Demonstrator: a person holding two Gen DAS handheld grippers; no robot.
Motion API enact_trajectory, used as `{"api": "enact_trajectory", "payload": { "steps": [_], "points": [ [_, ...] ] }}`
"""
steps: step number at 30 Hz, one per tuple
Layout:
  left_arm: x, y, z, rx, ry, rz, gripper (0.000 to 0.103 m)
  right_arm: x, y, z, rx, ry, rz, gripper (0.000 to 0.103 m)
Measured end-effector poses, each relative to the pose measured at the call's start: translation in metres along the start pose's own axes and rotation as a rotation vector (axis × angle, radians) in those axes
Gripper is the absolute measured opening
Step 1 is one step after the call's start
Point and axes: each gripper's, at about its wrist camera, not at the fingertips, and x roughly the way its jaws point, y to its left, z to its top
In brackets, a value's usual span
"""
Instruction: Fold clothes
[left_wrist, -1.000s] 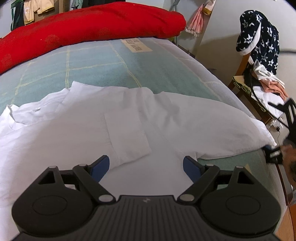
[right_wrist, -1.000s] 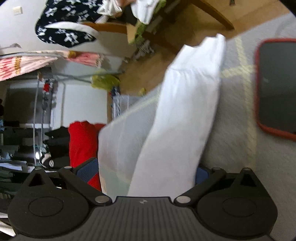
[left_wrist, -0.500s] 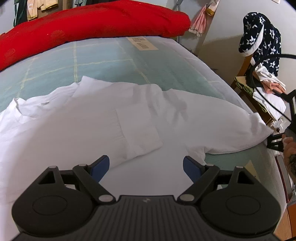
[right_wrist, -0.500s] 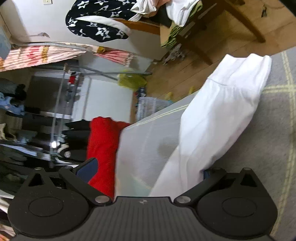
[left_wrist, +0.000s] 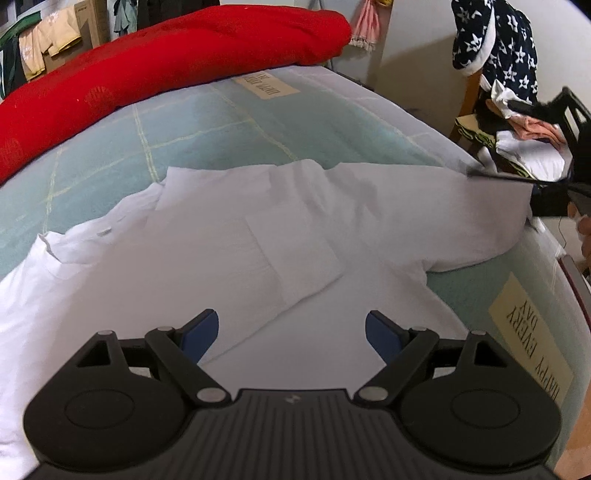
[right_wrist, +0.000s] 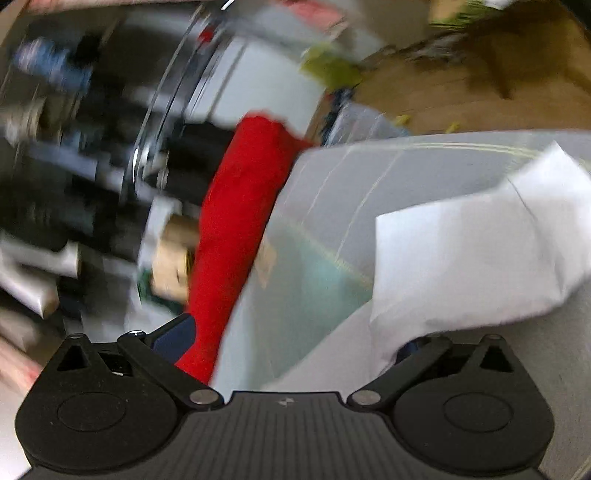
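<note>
A white short-sleeved shirt (left_wrist: 258, 251) lies spread face up on the bed, chest pocket showing, collar to the left. My left gripper (left_wrist: 291, 332) hovers open over the shirt's lower body with nothing between its fingers. The shirt's right sleeve (left_wrist: 461, 214) reaches toward the bed's right edge, where the dark right gripper (left_wrist: 554, 199) meets its end. In the blurred right wrist view, my right gripper (right_wrist: 291, 343) stands wide open. The white sleeve (right_wrist: 472, 258) drapes over its right finger, which is mostly hidden.
The bed (left_wrist: 221, 122) has a pale green checked cover and a long red quilt (left_wrist: 166, 55) along its far side. A chair with piled clothes (left_wrist: 517, 147) and a navy star-patterned garment (left_wrist: 498, 40) stands at the right. A hand (left_wrist: 585, 236) shows at the right edge.
The right gripper has swung round fast, and the sleeve end has come up from the bed's edge toward the shirt. The left gripper has stayed open and drifted slightly.
</note>
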Motion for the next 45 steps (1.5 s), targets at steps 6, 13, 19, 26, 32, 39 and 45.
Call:
{"api": "enact_trajectory", "payload": {
  "steps": [6,13,19,26,32,39,45],
  "points": [
    [-0.005,0.011,-0.004,-0.002,0.004,0.004,0.087,0.013,0.023,0.002,-0.092,0.136,0.045,0.103],
    [-0.013,0.023,-0.006,0.002,-0.007,0.015,0.087,0.024,0.042,-0.007,-0.099,0.183,0.078,0.103],
    [-0.020,0.037,-0.011,0.007,0.004,0.022,0.087,0.040,0.062,-0.023,-0.160,0.252,0.079,0.103],
    [-0.031,0.064,-0.021,-0.042,0.003,0.043,0.087,0.063,0.083,-0.045,-0.210,0.334,0.078,0.103],
    [-0.040,0.084,-0.030,-0.064,-0.001,0.055,0.087,0.078,0.102,-0.067,-0.237,0.365,0.089,0.103],
    [-0.048,0.109,-0.039,-0.094,-0.005,0.067,0.087,0.096,0.126,-0.090,-0.253,0.379,0.119,0.103],
    [-0.053,0.128,-0.048,-0.112,0.004,0.073,0.087,0.112,0.148,-0.111,-0.270,0.401,0.149,0.103]
  ]
}}
